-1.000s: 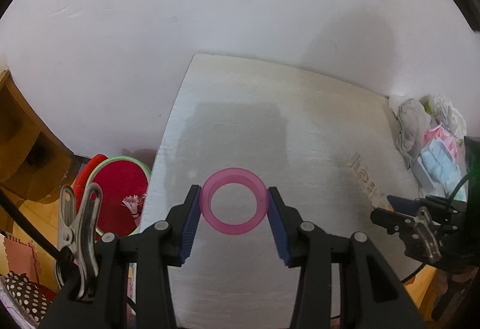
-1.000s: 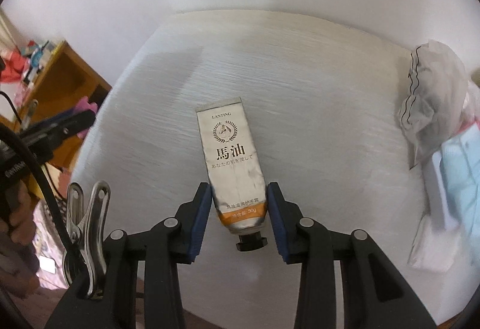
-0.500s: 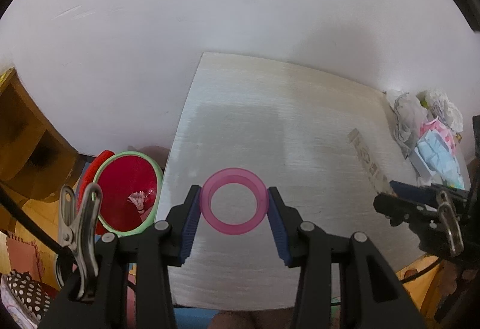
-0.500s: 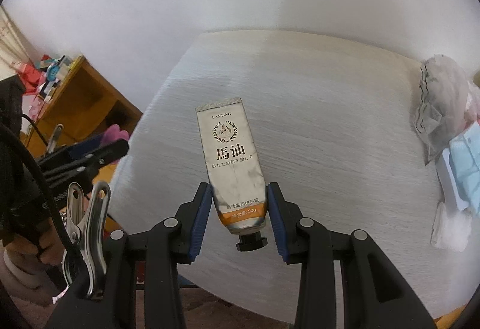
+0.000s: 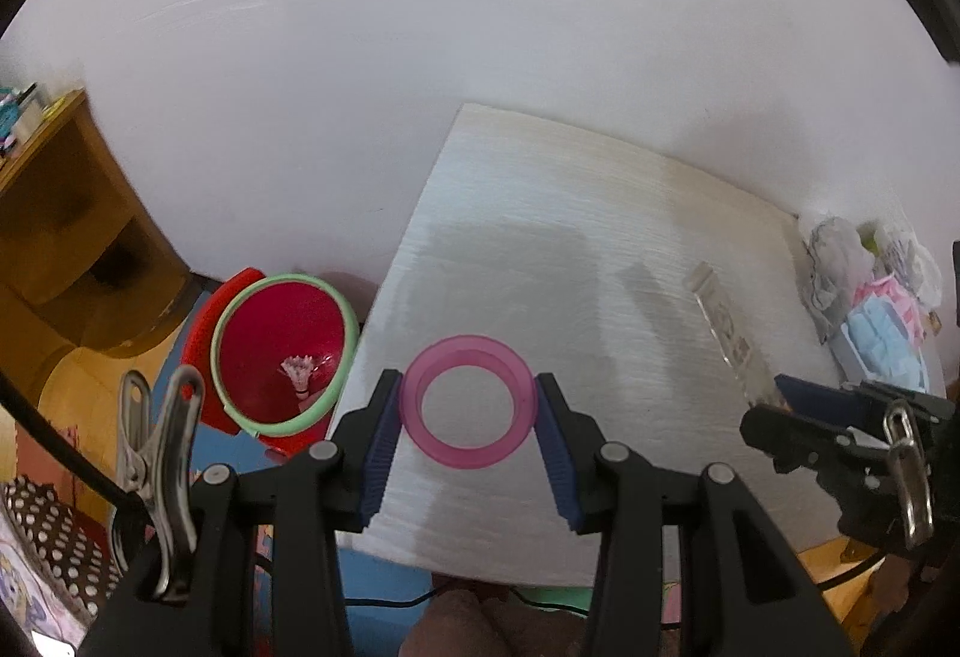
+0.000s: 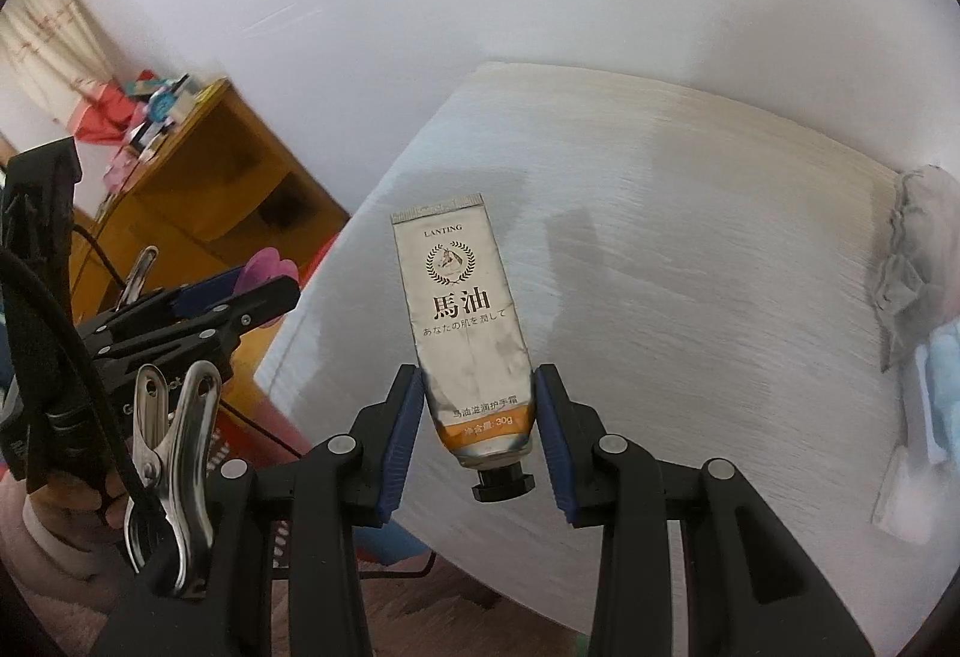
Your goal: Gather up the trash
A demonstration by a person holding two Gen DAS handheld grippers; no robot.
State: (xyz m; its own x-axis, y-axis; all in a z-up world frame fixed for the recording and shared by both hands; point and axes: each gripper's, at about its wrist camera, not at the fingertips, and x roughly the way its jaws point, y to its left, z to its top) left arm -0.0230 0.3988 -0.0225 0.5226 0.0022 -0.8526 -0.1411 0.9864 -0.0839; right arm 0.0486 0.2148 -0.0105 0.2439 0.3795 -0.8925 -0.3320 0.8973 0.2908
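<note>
Both grippers carry trash above the pale surface point(image 5: 600, 249).

The left gripper point(image 5: 468, 411) has its fingers clamped on a pink ring point(image 5: 468, 408), near the red bin point(image 5: 279, 351) on the floor. The right gripper point(image 6: 478, 420) pinches a hand-cream tube point(image 6: 465, 321), cap toward the camera. Crumpled litter point(image 5: 870, 297), blurred, lies at the surface's right edge.

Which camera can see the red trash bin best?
The left wrist view. It looks down into the red trash bin, showing its green rim and a small white scrap inside. The right wrist view shows only a red sliver behind the left gripper, probably the bin.
</note>
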